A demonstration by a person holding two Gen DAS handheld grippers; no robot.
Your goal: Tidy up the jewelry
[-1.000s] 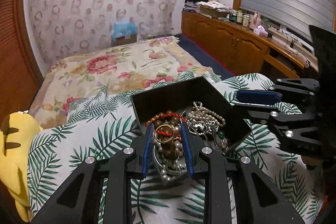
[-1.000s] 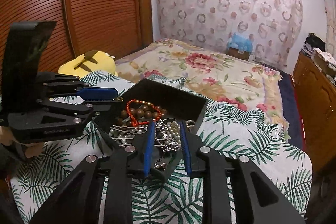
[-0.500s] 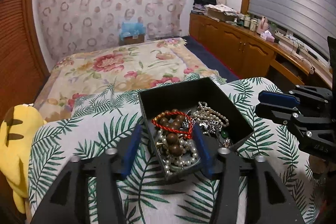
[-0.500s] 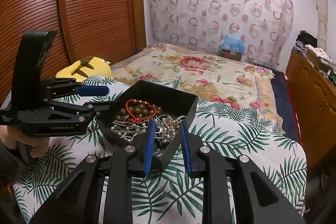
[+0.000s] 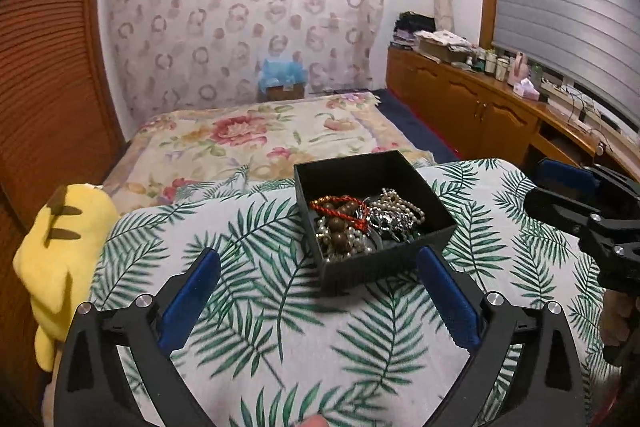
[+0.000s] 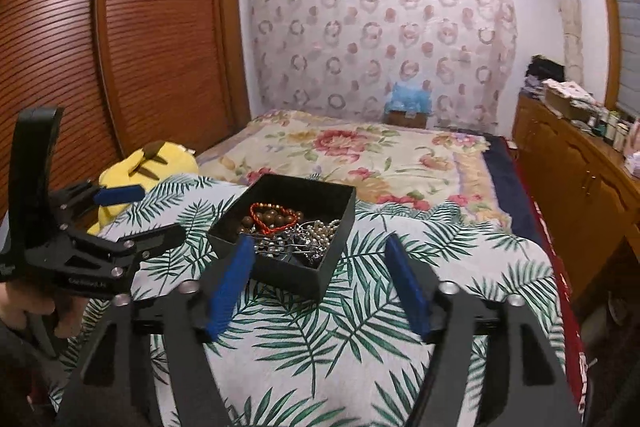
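A black open box (image 5: 390,263) (image 6: 334,269) sits on the palm-leaf cloth (image 5: 260,307) (image 6: 304,339). It holds a red cord bracelet (image 5: 340,205) (image 6: 272,215), brown wooden beads (image 5: 338,227), pearl strands (image 5: 400,203) and silver chains (image 6: 310,241). My left gripper (image 5: 318,257) is open and empty, pulled back in front of the box. My right gripper (image 6: 320,243) is open and empty, its fingertips level with the box's near edge. It also shows at the right of the left wrist view (image 5: 584,203).
A yellow plush toy (image 5: 60,247) (image 6: 148,163) lies at the left edge of the cloth. A floral bed (image 5: 256,139) lies behind. Wooden cabinets (image 5: 480,115) with clutter line the right wall. Wooden slatted doors (image 6: 100,47) stand on the left.
Both grippers have opened wide and drawn back and up from the box. The jewelry the left gripper was over now lies in the box.
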